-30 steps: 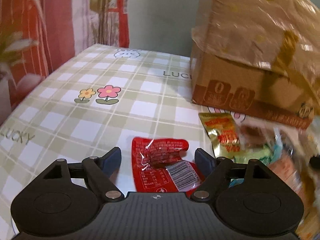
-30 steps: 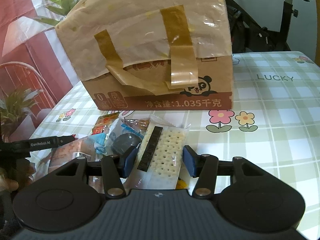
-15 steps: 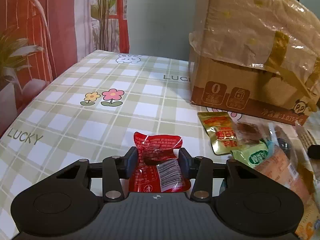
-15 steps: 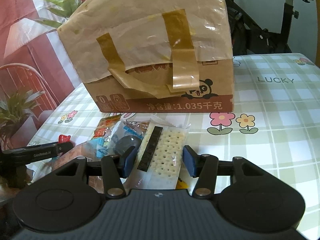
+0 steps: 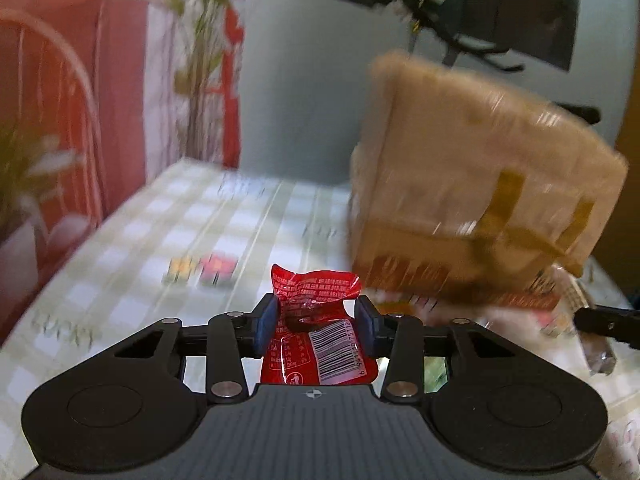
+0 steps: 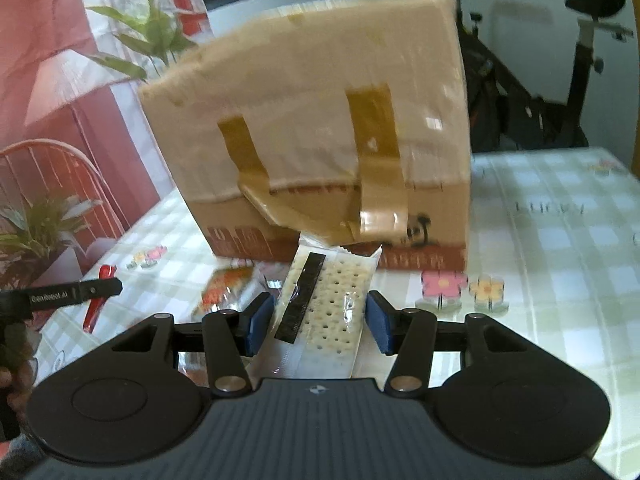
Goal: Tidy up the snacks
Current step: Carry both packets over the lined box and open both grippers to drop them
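**Two packets lifted, box ahead of both**

A checked, flower-printed table fills the room's foreground, with a red-patterned curtain to one side and an exercise bike behind — the tall cardboard box, wrapped in plastic and tape, stands on it.

The left gripper is clamped on a red snack packet; its long axis points away from the camera and it looks raised off the table. The box lies ahead and to that gripper's right.

The right gripper has its pads against the sides of a clear cracker packet, long axis also pointing forward, its far end reaching toward the box's lower front. Loose snacks remain on the table near the box.

The right gripper faces the box squarely, so it seems better placed to deliver first — both loads must clear the tall front wall to go in.
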Motion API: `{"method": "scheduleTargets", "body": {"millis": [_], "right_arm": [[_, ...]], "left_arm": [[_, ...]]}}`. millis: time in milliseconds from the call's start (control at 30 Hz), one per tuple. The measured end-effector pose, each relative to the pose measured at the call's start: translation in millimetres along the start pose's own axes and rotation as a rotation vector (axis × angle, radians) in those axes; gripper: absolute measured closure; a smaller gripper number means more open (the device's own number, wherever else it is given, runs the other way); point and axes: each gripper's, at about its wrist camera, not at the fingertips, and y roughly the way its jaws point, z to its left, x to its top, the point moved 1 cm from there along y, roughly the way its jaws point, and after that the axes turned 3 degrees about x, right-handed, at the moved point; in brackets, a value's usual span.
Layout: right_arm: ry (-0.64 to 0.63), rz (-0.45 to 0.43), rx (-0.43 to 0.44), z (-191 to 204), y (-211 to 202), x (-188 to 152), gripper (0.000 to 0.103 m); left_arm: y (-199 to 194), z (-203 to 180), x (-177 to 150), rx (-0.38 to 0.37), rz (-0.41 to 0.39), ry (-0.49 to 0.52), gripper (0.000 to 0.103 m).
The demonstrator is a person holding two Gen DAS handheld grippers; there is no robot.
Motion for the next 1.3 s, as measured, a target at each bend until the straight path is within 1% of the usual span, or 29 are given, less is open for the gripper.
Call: {"method": "scheduleTargets", "body": {"millis": [100, 300, 400, 467, 567, 633, 700, 800, 867, 967, 1000, 1033, 1067, 1100, 1133, 1233, 1300], "right_arm": [[-0.021, -0.05, 0.022, 6, -10, 16, 0.05], [-0.078, -0.169, 0.069, 19, -32, 55, 0.05], [-0.095, -0.222, 0.084, 23, -43, 72, 0.05], [-0.108, -0.259, 0.091, 24, -50, 85, 0.05], [-0.123, -0.3, 0.098, 21, -54, 109, 0.05], [-0.136, -0.322, 0.084, 18, -49, 126, 0.05], [-0.158, -0.34, 0.068, 13, -41, 144, 0.05], [-0.182, -0.338, 0.028, 6, -18, 168, 0.05], [-0.191, -0.332, 0.007, 1, -3, 178, 0.05], [-0.193, -0.306, -0.01, -4, 20, 187, 0.05], [-0.194, -0.294, -0.011, -5, 25, 186, 0.05], [-0.201, -0.279, -0.013, -6, 31, 186, 0.05], [-0.209, -0.266, -0.018, -6, 36, 185, 0.049], [-0.217, -0.251, -0.025, -6, 41, 184, 0.049], [-0.22, -0.238, -0.033, -6, 44, 182, 0.049], [-0.201, -0.21, -0.022, -10, 48, 177, 0.048], [-0.197, -0.215, -0.031, -12, 46, 173, 0.046]], "left_arm": [[-8, -11, 26, -0.047, -0.057, 0.012, 0.059], [-29, -49, 75, -0.149, -0.187, 0.078, 0.059], [-33, -67, 97, -0.202, -0.234, 0.09, 0.058], [-30, -78, 113, -0.238, -0.246, 0.085, 0.058], [-18, -95, 131, -0.272, -0.252, 0.079, 0.058], [-5, -105, 141, -0.279, -0.257, 0.085, 0.058], [11, -114, 152, -0.289, -0.238, 0.071, 0.058], [41, -120, 163, -0.293, -0.204, 0.038, 0.058], [55, -125, 166, -0.289, -0.183, 0.02, 0.058], [68, -129, 164, -0.315, -0.155, 0.006, 0.055], [70, -131, 163, -0.325, -0.148, 0.007, 0.053], [73, -132, 162, -0.338, -0.14, 0.008, 0.048], [75, -133, 162, -0.343, -0.135, 0.008, 0.046], [75, -133, 161, -0.344, -0.133, 0.013, 0.041], [75, -132, 160, -0.343, -0.136, 0.02, 0.038], [75, -132, 158, -0.323, -0.142, 0.056, 0.037], [74, -129, 157, -0.314, -0.137, 0.059, 0.037]]}}
